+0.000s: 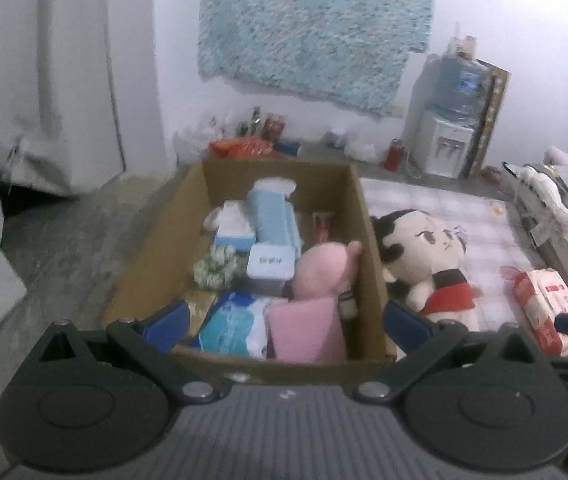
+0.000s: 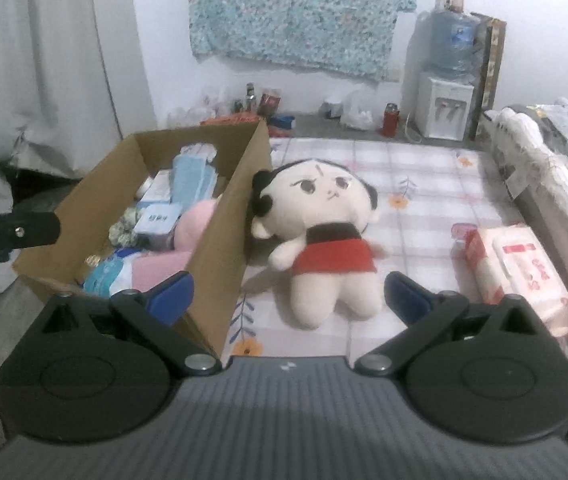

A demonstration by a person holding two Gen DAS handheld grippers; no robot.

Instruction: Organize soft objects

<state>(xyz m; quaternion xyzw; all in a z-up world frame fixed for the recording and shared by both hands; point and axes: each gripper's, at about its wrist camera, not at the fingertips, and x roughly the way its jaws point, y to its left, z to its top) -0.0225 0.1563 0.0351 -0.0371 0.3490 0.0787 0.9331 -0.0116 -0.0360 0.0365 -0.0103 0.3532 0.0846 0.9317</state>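
no text is legible; the labels on packages are too blurred.

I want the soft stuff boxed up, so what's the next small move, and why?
Probably lower the open right gripper onto the doll: it lies on the mat beside the box, and the empty jaws already straddle its legs.

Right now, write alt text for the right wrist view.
A cream plush doll with black hair and a red dress lies face up on a checked floral mat, ahead of the open right gripper. A brown cardboard box of soft items stands left; a pink-and-white wipes pack lies right.
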